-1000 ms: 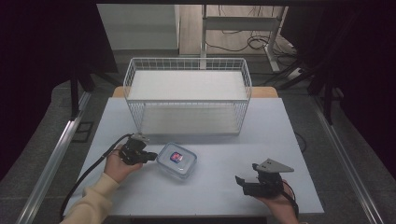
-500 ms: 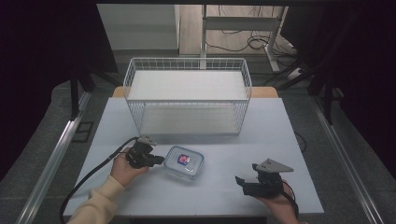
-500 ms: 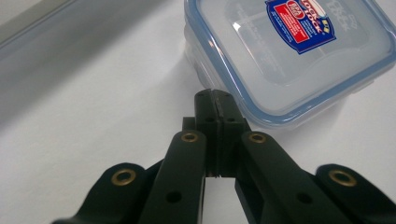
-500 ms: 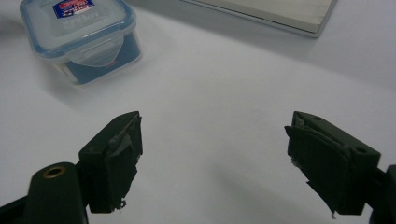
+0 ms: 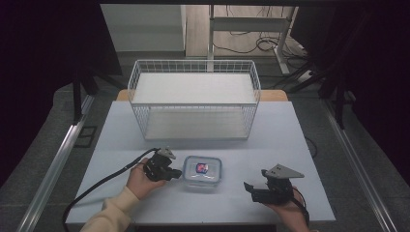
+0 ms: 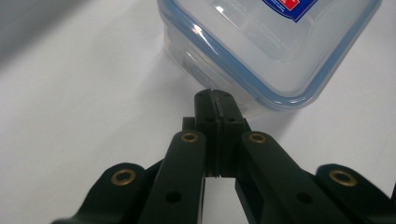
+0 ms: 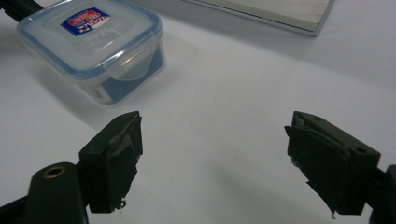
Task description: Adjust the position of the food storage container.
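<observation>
Though nearly square, container (image 5: 202, 172) flat, lid-up.

left gripper (image 5: 175, 173): jaws pressed together, nothing between, pointing right, low over table | right gripper (image 5: 250, 188): jaws wide apart, empty, pointing left, held in hand

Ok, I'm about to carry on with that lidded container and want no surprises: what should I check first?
1. Left hand-held gripper jaws shut, tips at the container side: ok.
2. Right hand-held gripper jaws open, nothing between them: ok.
3. Container lid seated flat: ok; latches locked: cannot tell.
4. Table between container and wire basket free of things: ok.
5. Left gripper cable trails away from the container: ok.
6. Basket ready to take something: ok.
</observation>
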Demonstrator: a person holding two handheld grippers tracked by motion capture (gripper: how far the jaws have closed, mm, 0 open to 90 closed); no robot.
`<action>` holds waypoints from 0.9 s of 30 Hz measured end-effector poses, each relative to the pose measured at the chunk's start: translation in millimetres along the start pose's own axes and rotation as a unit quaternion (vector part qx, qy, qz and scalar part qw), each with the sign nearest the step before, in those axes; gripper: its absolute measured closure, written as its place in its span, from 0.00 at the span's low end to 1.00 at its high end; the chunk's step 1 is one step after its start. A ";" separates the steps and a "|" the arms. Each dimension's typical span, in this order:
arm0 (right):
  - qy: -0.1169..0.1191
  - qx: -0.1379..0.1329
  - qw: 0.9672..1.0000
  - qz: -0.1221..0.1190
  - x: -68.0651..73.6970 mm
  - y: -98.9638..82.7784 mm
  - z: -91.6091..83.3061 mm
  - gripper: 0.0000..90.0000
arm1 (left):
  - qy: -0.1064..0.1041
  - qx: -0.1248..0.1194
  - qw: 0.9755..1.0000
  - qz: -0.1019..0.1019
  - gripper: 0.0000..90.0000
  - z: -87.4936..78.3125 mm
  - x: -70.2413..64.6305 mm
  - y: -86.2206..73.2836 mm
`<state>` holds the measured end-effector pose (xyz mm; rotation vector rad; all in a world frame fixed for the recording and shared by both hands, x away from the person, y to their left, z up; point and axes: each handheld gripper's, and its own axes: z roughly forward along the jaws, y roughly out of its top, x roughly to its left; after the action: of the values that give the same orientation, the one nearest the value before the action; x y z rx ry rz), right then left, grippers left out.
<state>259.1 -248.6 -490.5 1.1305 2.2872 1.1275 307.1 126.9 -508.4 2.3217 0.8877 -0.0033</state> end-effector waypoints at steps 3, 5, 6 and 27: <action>0.000 0.000 1.000 0.000 -0.3 -0.2 -0.2 0.20 | -0.007 0.002 1.000 0.008 1.00 4.5 -7.4 3.3; 0.000 0.000 1.000 0.000 -0.2 -0.1 -0.3 0.20 | -0.009 0.003 1.000 0.011 1.00 6.7 -9.9 4.9; 0.000 0.000 1.000 0.000 -0.1 -0.1 -0.3 0.20 | -0.012 0.001 1.000 0.009 1.00 7.5 -9.5 5.0; 0.001 -0.002 1.000 -0.006 -0.7 -0.7 -0.7 0.20 | 0.051 -0.140 0.984 -0.096 0.33 -57.1 -17.4 -28.8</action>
<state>258.8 -249.8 -490.6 1.1123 2.2893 1.1294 264.1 165.4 -475.7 1.9843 1.0860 0.1520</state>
